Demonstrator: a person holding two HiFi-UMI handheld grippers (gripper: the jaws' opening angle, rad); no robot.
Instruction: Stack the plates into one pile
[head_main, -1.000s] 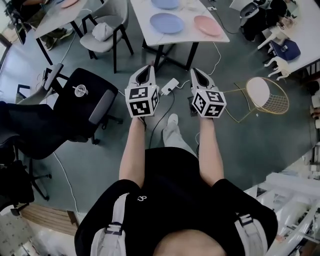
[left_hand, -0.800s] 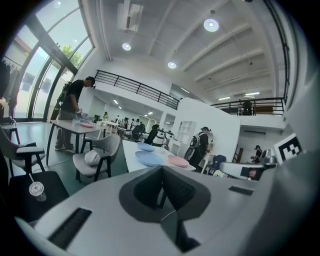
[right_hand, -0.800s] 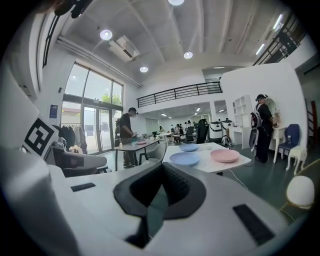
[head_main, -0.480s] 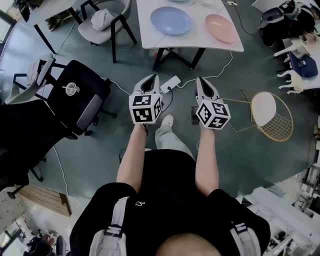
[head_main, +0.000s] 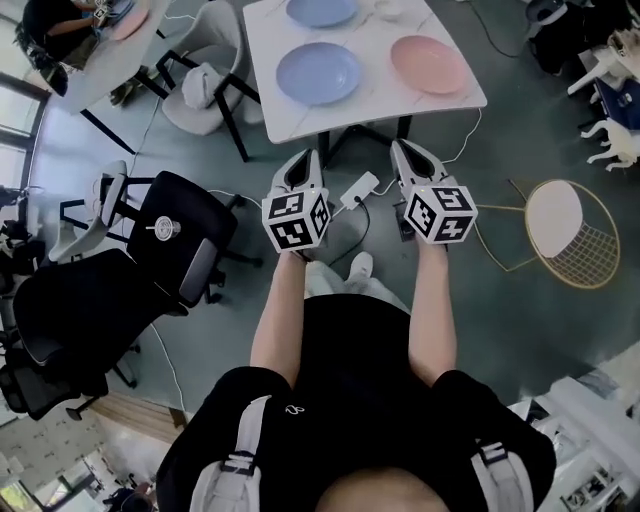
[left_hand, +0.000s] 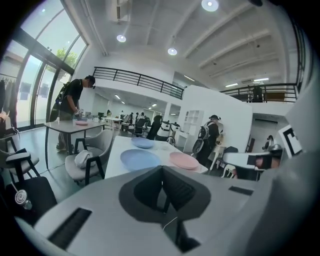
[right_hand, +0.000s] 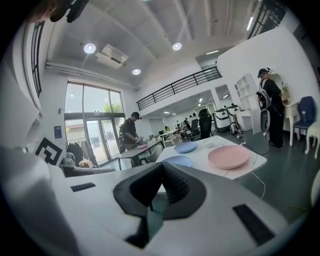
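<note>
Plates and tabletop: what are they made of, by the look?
Pink plate, near blue plate, far blue plate: matte, even pastel colour, no glare; likely plastic or matte-glazed ceramic, can't tell which. Table: smooth white top, slight sheen; laminate or stone-look, unsure.

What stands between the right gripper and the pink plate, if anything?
Nothing visible. The right gripper, shut and empty, hangs over the floor short of the table; the pink plate lies uncovered near the table's front edge.

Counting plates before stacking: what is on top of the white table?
Three plates: a near blue plate, a far blue plate and a pink plate. The far end of the white table is cut off in the head view.
</note>
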